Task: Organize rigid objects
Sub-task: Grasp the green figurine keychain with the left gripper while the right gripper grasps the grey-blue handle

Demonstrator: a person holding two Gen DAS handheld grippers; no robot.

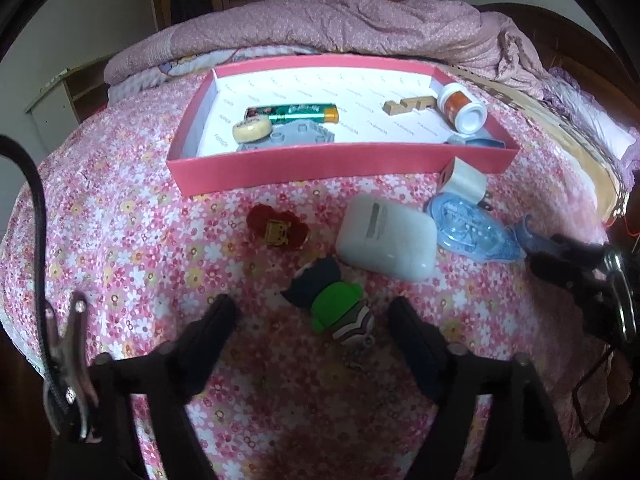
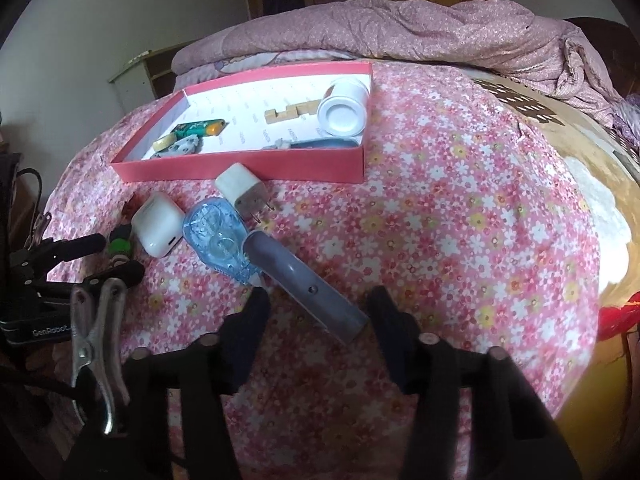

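Observation:
A pink box [image 1: 340, 164] [image 2: 240, 166] lies on the floral bedspread and holds a battery [image 1: 294, 113], a wheel, a grey brick, a wooden piece [image 1: 408, 105] and a white bottle [image 1: 462, 107] [image 2: 344, 108]. In front of it lie a red charm [image 1: 276, 228], a white earbud case [image 1: 386, 238] [image 2: 158, 224], a white charger [image 1: 464, 182] [image 2: 244, 192], a blue tape dispenser [image 1: 472, 232] [image 2: 218, 240] and a green figure [image 1: 336, 306] [image 2: 120, 246]. My left gripper [image 1: 312, 312] is open around the green figure. My right gripper [image 2: 318, 302] is open around a grey tube [image 2: 304, 286].
A crumpled mauve quilt [image 1: 360, 28] [image 2: 400, 28] lies behind the box. The bed's edge with a yellow-brown mat [image 2: 580, 184] runs on the right. Wooden furniture stands at the far wall. A metal clip [image 2: 96, 344] hangs at each gripper's left.

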